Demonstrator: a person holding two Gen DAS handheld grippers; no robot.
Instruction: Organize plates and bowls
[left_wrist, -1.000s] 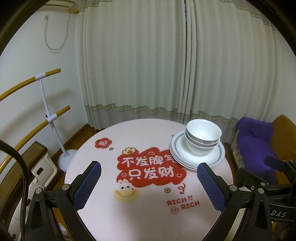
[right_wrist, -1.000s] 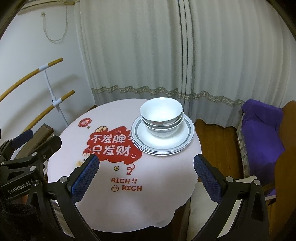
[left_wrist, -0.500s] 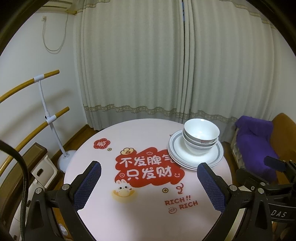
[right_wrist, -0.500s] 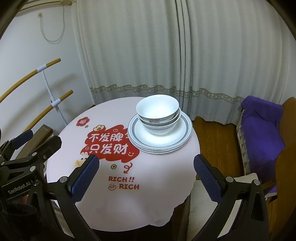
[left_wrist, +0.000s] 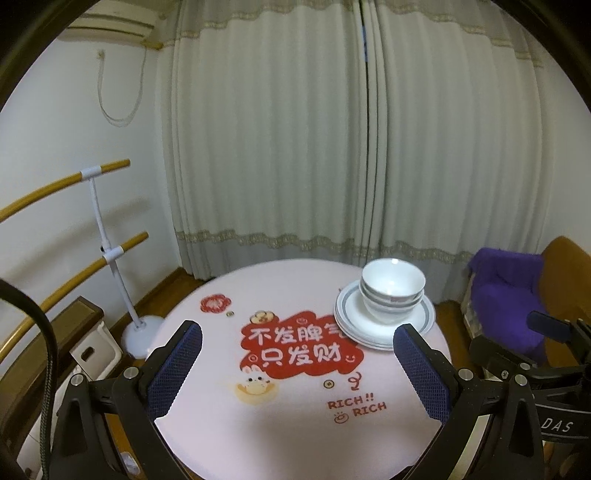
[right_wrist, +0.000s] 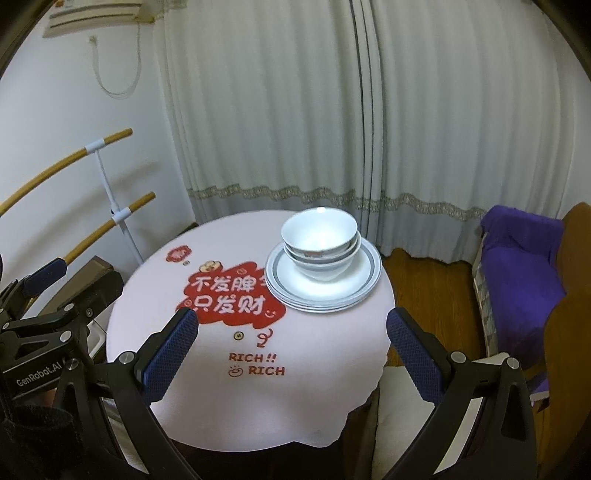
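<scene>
Pale pleated curtains fill the back of the room, and more of their upper part and of the air conditioner shows than half a second ago, since both cameras have tilted up and drawn back a little. The round tabletop, under a pink cloth with a red printed patch, sits lower and smaller in both views than before. A purple blanket lies over the seat to the right. On the far right part of the tabletop rests the stack of plates, unmoved, with the nested white bowls standing upright on its middle. The left gripper and right gripper hang over the near edge, well apart from the dishes, fingers spread wide and holding nothing, as before.
</scene>
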